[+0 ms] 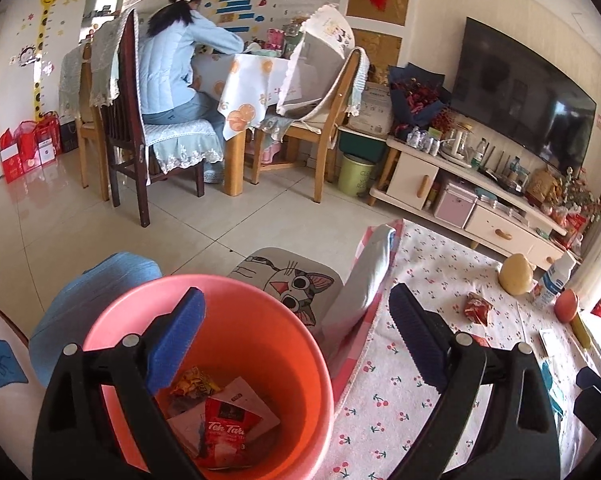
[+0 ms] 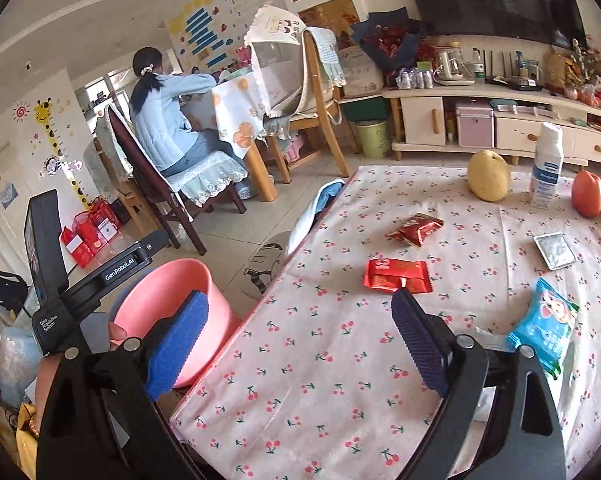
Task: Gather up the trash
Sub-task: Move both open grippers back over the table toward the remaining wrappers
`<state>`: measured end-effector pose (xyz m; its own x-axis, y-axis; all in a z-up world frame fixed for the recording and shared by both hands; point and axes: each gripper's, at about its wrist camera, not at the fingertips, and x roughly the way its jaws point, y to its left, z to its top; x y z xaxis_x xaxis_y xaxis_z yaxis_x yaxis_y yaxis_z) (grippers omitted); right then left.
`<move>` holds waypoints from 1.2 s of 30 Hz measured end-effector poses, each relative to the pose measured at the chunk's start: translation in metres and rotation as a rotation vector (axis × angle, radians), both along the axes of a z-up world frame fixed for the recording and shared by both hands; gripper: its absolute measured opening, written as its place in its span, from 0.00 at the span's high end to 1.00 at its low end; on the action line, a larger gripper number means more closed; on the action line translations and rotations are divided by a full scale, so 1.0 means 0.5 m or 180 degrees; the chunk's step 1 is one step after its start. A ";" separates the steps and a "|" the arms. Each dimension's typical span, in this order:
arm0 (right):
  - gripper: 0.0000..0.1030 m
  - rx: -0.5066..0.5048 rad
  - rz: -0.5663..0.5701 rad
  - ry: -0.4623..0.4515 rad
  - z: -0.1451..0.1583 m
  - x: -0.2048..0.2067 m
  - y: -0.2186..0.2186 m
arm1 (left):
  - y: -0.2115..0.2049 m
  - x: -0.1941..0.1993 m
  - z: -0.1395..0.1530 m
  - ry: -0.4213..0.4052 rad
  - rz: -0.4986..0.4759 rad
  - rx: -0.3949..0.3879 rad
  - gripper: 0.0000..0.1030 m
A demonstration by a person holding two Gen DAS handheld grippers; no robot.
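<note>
Smooth pink plastic bin (image 1: 204, 292) holds glossy foil wrappers (image 1: 224, 424); matt cherry-print cloth (image 2: 340, 360) covers the table, shiny red packet (image 2: 398, 276) on it; floor tiles (image 1: 100, 220) gleam

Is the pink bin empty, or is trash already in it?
Not empty. The left wrist view looks down into the pink bin: a red Teh Tarik packet, a yellow wrapper and white paper lie at the bottom.

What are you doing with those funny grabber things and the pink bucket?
Tidying trash off the cherry-print tablecloth. The left gripper hangs open over the pink bucket, which already holds a few wrappers. The right gripper is open and empty above the table, where a red packet, another red wrapper and a blue packet wait.
</note>
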<state>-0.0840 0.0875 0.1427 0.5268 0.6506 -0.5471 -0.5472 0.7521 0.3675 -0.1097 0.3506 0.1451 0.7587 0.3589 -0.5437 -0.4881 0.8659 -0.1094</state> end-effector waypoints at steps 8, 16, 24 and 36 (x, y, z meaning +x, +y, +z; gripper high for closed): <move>0.11 0.0006 -0.0280 0.0011 -0.017 0.000 -0.114 | -0.128 0.024 -0.011 0.0083 -0.0478 0.0284 0.09; 0.11 0.0026 -0.0535 0.0002 -0.028 0.002 -0.234 | -0.252 0.035 -0.034 0.0185 -0.0920 0.0506 0.09; 0.11 0.0032 -0.0786 -0.0003 -0.046 0.014 -0.349 | -0.352 0.041 -0.056 0.0263 -0.1244 0.0434 0.09; 0.11 -0.0262 -0.1105 -0.0047 -0.089 0.051 -0.480 | -0.429 0.111 -0.097 0.0473 -0.1367 0.0174 0.09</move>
<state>-0.0584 -0.1523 0.0984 0.7169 0.3854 -0.5810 -0.2585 0.9209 0.2918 -0.0543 0.1363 0.0966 0.7602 0.0601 -0.6469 -0.0906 0.9958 -0.0139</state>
